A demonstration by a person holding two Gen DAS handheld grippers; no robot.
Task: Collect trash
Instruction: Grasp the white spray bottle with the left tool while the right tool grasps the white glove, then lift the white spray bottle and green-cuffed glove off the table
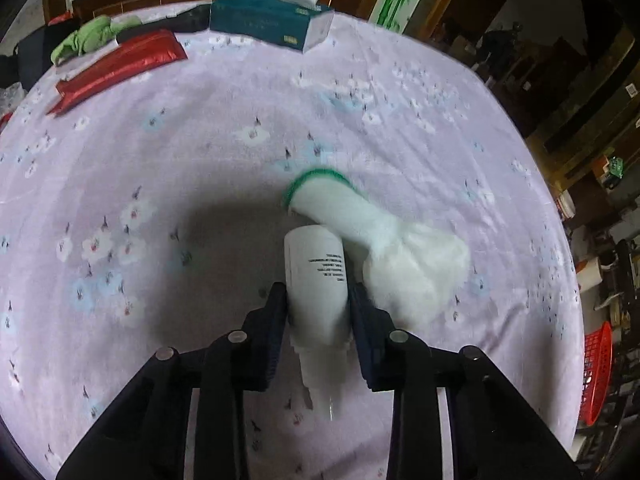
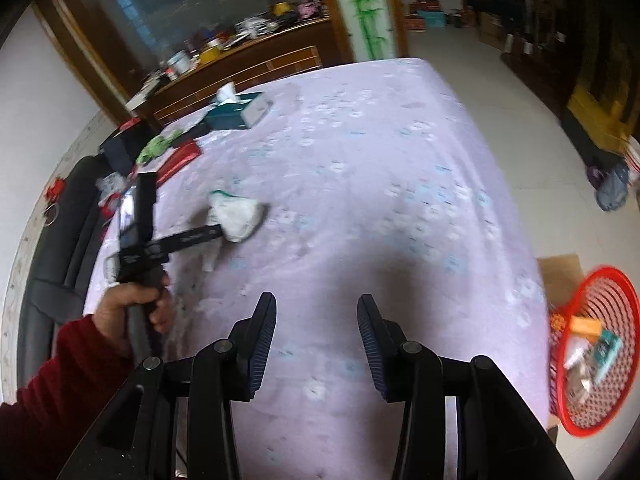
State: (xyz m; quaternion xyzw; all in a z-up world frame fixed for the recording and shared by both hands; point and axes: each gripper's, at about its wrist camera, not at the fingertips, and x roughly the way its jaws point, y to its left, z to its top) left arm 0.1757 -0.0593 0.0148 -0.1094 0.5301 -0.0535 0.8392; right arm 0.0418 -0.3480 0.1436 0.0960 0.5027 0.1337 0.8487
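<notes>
Nearest us, our left gripper (image 1: pixel 319 300) has its jaws closed on a white bottle (image 1: pixel 316 276), gripping its body with the printed end pointing away and the neck toward the camera, just above the lilac flowered bed (image 1: pixel 200 152). Our right gripper (image 2: pixel 317 316) hangs over the near part of the bed with its jaws wide apart and nothing between them. Touching the bottle's far right side lies a white wad (image 1: pixel 380 240) with a green rim, resting on the sheet. In the right view we see a hand (image 2: pixel 132 304) in a red sleeve (image 2: pixel 60 376) holding the left gripper beside that wad. Off the bed's right edge stands a red basket (image 2: pixel 592 412) with a few pieces already in it. Farther up the bed lie a red pouch (image 1: pixel 120 68) and a green cloth (image 1: pixel 88 38), and beyond them a teal tissue box (image 1: pixel 272 20).
</notes>
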